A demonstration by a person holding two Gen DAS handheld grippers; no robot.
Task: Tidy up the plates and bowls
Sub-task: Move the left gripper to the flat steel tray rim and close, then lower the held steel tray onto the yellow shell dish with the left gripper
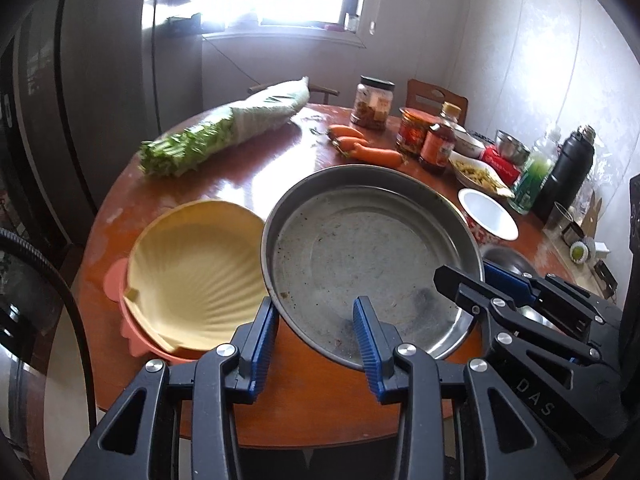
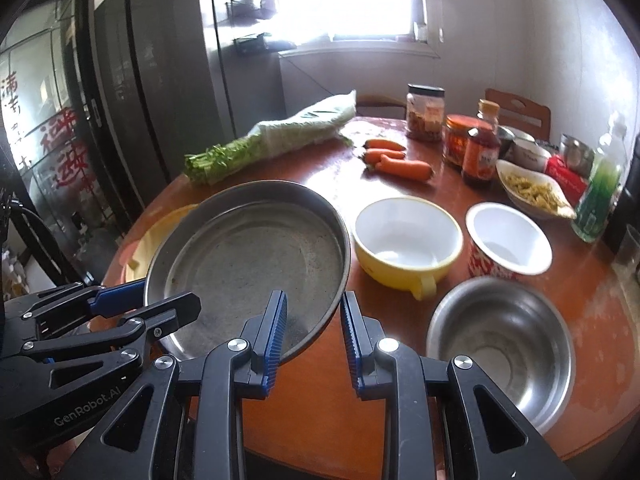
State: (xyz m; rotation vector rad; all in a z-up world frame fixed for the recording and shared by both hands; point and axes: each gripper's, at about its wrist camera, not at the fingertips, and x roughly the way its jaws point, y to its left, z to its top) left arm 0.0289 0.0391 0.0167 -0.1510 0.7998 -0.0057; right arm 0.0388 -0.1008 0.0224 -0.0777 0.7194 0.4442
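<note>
Left gripper and right gripper angled downward, jaws narrowed

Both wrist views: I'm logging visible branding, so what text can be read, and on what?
"DAS": right claw body.
"GenRobot.AI": left claw body.
Red Chinese characters on the glass door: not legible.
Jar and bottle labels: too blurred.
</note>
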